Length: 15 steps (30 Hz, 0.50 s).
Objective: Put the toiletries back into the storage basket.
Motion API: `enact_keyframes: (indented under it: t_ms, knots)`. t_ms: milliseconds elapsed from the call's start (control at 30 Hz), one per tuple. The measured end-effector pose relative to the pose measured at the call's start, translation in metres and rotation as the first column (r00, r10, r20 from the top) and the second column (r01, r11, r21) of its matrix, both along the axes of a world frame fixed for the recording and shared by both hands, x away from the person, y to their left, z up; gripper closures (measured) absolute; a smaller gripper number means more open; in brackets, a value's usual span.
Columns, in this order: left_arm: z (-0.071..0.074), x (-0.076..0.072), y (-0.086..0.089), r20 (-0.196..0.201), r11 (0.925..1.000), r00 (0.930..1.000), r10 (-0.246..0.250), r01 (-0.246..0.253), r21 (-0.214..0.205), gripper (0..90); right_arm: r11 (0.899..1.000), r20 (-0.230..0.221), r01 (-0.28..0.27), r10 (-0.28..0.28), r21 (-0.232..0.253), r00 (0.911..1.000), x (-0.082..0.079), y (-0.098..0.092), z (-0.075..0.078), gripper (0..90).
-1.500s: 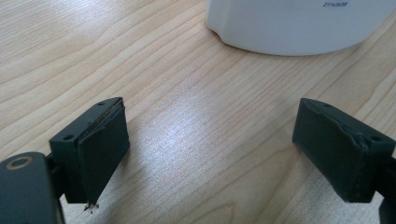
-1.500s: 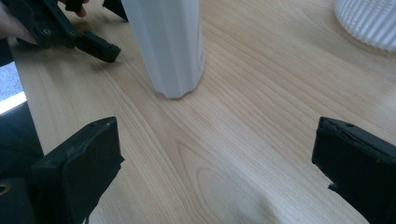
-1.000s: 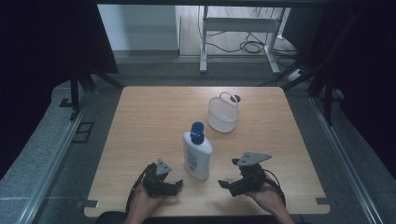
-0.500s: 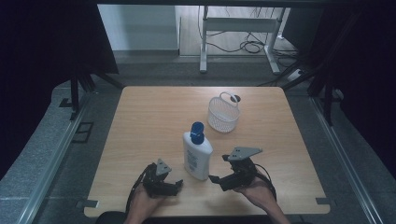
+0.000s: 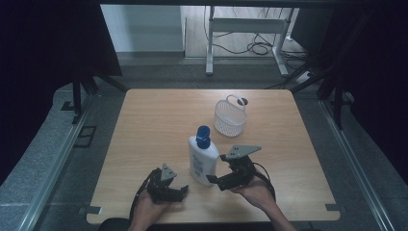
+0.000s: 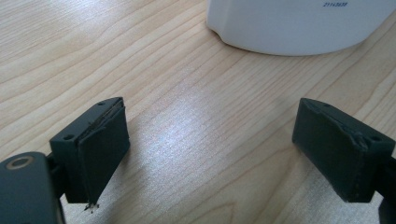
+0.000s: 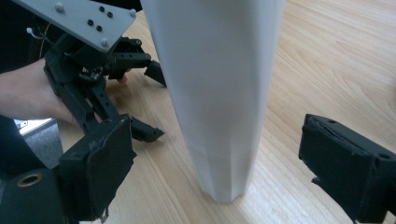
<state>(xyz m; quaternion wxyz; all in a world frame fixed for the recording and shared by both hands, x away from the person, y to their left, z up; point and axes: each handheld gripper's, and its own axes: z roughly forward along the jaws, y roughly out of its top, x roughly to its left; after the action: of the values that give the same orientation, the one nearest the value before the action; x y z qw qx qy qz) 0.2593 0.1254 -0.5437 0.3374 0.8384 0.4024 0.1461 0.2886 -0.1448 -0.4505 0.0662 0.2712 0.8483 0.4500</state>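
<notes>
The white bottle (image 5: 202,161) with the blue cap (image 5: 203,136) is found standing upright on the wooden table (image 5: 159,120), its long axis vertical, in the near half of the tabletop. In the right gripper view the bottle's narrow lower body (image 7: 219,93) is seen directly ahead of the right gripper (image 7: 219,168), between its two black jaws, with a clear gap to each pad. The jaws of this gripper have just been closing, yet no contact with the bottle is observed; the gripper is judged released, with nothing grasped.

In the high view the right gripper (image 5: 214,180) is placed just beside the bottle's base, jaws pointed toward it. The left gripper (image 5: 180,191) is held a little farther off, on the bottle's other side. In the left gripper view the bottle's base (image 6: 299,28) lies ahead and toward the upper right of the left gripper (image 6: 210,149), whose jaws are spread wide over bare wood; it too is released.

The right hand is judged the nearer and the one positioned for the grasp: the coming move is judged to require the jaws to be closed level across the upright body.

A white wire basket (image 5: 230,118) is noted well beyond the bottle, apart from it.
</notes>
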Motion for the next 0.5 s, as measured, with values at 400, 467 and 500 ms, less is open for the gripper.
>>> enact_keyframes:
  t_ms: [400,467,500]
  knots:
    - [0.0,0.0,0.0,0.0,1.0,1.0,0.0,0.0,0.0,10.2,1.0,0.012,-0.007,0.008,-0.016,0.9999,0.008,0.023,0.009,12.8]
    - [0.0,0.0,0.0,0.0,1.0,1.0,0.0,0.0,0.0,10.2,1.0,0.012,-0.008,0.008,-0.02,0.9999,0.009,0.026,0.01,12.9]
    - [0.0,0.0,0.0,0.0,1.0,1.0,0.0,0.0,0.0,10.2,1.0,0.012,-0.008,0.008,-0.019,0.9999,0.009,0.028,0.01,13.0]
